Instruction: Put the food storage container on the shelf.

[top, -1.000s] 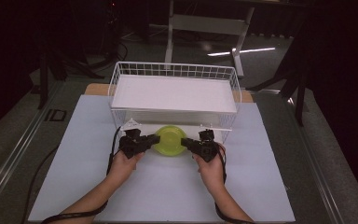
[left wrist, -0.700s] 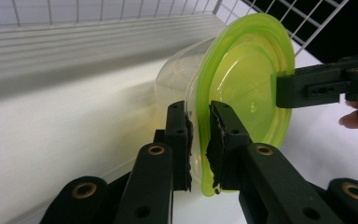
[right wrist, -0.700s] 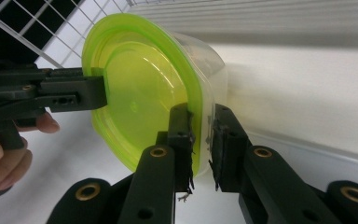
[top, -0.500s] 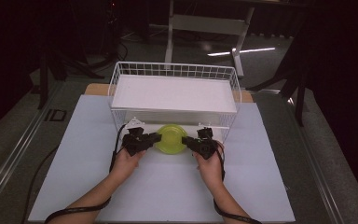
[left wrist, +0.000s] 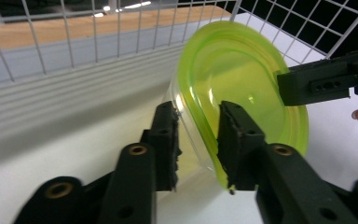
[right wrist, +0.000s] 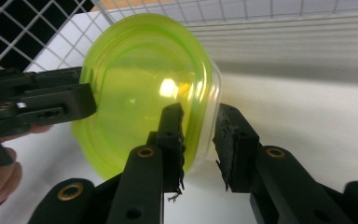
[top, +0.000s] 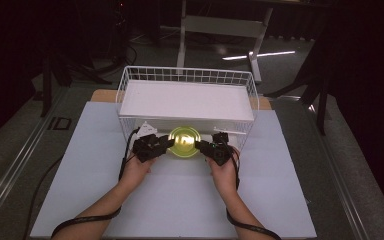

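Looking down from the high view, left gripper [top: 166, 144] and right gripper [top: 200, 145] flank the green-lidded container [top: 184, 141] under the wire basket [top: 187, 76]. Both gripper views: jaws straddle its rim, just been opening, grip loosened.

High view: bright overhead light on the white counter [top: 180, 200], dark surroundings, slightly soft focus; gripper views sharp up close, glare spots on the green lid [right wrist: 140, 93].
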A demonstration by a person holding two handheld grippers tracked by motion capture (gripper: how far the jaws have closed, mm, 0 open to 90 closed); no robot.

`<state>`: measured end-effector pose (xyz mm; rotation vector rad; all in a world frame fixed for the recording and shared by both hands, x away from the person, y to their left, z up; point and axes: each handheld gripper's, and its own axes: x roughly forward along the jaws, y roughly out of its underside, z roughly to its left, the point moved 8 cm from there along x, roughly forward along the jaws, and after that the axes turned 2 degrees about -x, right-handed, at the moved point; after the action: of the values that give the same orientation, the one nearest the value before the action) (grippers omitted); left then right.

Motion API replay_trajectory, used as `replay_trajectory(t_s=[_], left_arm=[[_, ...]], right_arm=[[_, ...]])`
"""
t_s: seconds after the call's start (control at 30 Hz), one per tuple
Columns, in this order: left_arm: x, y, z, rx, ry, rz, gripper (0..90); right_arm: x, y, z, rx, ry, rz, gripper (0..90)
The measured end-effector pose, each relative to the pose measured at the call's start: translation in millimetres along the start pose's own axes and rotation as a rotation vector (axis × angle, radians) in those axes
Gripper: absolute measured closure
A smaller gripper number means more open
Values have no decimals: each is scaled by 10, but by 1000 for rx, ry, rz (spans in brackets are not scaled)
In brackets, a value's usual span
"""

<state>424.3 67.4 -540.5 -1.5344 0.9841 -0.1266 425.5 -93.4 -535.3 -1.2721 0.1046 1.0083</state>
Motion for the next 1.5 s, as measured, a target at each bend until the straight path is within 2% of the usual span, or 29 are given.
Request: replay_trajectory(t_s=[0.07, 0.1, 0.17, 0.23, 0.3, 0.37, 0.5, 0.53, 0.67, 0.83, 1.0, 1.13, 1.23, 1.3, 1.33, 1.37, 1.47, 1.5], left_arm=[[16, 2, 27, -37, 11, -5, 636], [25, -1, 45, -47, 3, -12, 626], [31, -6, 55, -40, -11, -19, 608], [43, -29, 67, -6, -45, -28, 578], [49, -57, 63, -11, -41, -49, 574], [39, -75, 68, -5, -56, -62, 540], [-19, -107, 57, -27, -35, -90, 523], [-37, -105, 50, -37, -13, -95, 523], [-95, -58, 25, -29, -1, -83, 523], [-208, -10, -39, -20, 13, -82, 523], [-345, 33, -109, -5, 28, -80, 522], [-487, 70, -167, -13, 50, -88, 509], [-574, 102, -190, -3, 46, -87, 453], [-622, 127, -199, -26, 52, -80, 437], [-655, 163, -205, -27, 33, -60, 399], [-655, 163, -205, -27, 33, -60, 388], [-717, 206, -243, 12, -10, -64, 357], [-728, 225, -258, 6, 3, -58, 329]], right_arm=[[19, -21, -27, -1, 7, -6, 675], [27, -33, -40, -3, 9, -8, 660], [35, -47, -49, -7, 15, -12, 638], [60, -68, -55, -3, 26, -12, 626], [77, -82, -62, -7, 32, -17, 590], [94, -90, -45, 2, 20, -18, 583], [68, -118, -5, -5, 21, -41, 548], [60, -121, -4, -16, 23, -47, 548], [11, -102, 18, -39, 22, -50, 533], [-88, -66, 55, -35, 16, -63, 527], [-181, -20, 144, -72, 7, -59, 523], [-253, 39, 225, -105, -3, -59, 528], [-288, 124, 281, -123, -12, -58, 542], [-289, 146, 293, -121, -18, -56, 543], [-285, 192, 310, -127, -21, -49, 555], [-285, 192, 310, -127, -21, -49, 555], [-247, 262, 325, -133, -21, -30, 565], [-227, 284, 323, -138, -17, -22, 583]])
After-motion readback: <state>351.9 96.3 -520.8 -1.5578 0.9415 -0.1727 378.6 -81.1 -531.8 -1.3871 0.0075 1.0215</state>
